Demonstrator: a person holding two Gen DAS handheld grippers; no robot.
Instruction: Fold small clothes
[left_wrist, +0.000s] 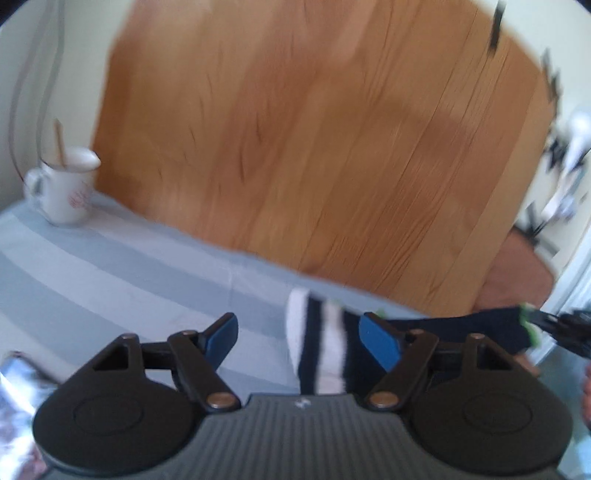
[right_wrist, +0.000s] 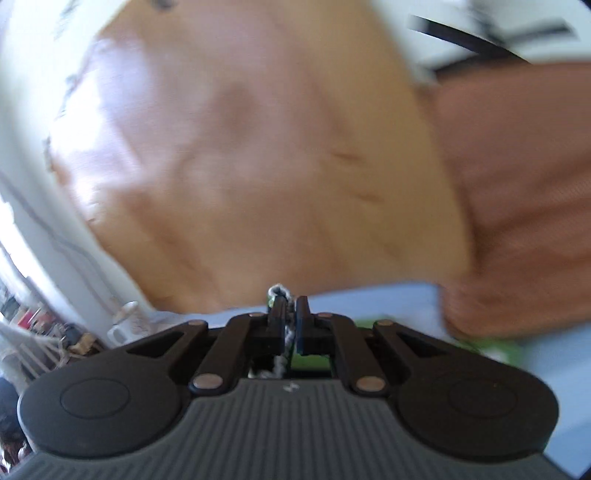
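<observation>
Two hand-held grippers: my right hand-held gripper (right_wrist: 291, 325) pinches the sock (left_wrist: 321, 347), my left hand-held gripper (left_wrist: 299, 336) is spread around it at lower centre. It is soft, light, floppy; I'd grip its white cuff edge.

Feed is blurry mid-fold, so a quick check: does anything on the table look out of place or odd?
Nothing spilled or damaged. The mug with a stick in it stands upright at the far edge of the cloth, away from the sock. The right hand-held gripper pinches fabric; the left hand-held gripper is open with the sock between its fingers.
</observation>
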